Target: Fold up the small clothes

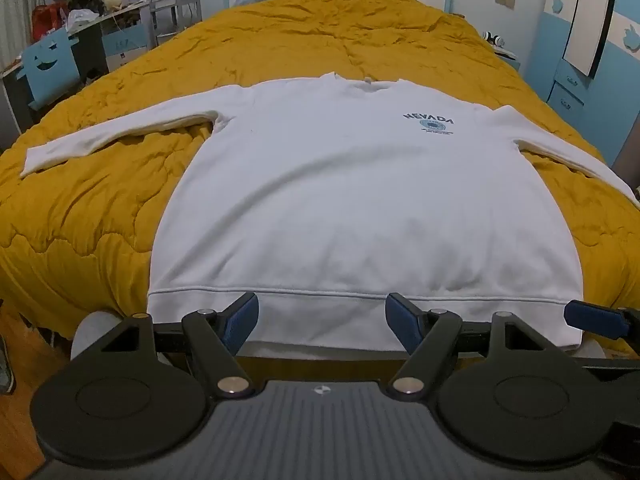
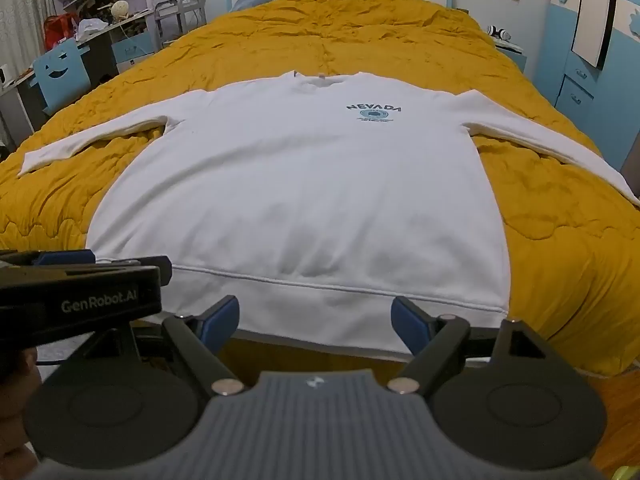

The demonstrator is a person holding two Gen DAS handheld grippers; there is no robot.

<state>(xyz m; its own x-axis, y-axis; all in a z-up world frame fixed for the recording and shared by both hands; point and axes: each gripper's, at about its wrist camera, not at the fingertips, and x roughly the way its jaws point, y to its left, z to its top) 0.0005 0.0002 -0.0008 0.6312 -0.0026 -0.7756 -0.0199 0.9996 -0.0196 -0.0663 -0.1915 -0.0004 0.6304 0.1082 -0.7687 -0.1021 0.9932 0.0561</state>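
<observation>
A white long-sleeved sweatshirt [image 1: 344, 200] [image 2: 296, 196] with a blue "NEVADA" print lies flat and face up on the bed, both sleeves spread out to the sides, hem nearest me. My left gripper [image 1: 322, 322] hovers open just above the near hem, nothing between its blue pads. My right gripper [image 2: 314, 322] also stands open over the hem, further right, with nothing in it. The right gripper's blue fingertip [image 1: 592, 318] shows at the right edge of the left wrist view, and the left gripper's body [image 2: 80, 296] fills the left of the right wrist view.
A mustard-yellow quilt [image 1: 340, 32] covers the bed. A cluttered desk with shelves [image 1: 92, 20] and a blue chair [image 1: 50, 68] stand at the left. Blue drawers [image 1: 568, 92] stand at the right. Wooden floor [image 1: 20, 360] shows below the bed's near edge.
</observation>
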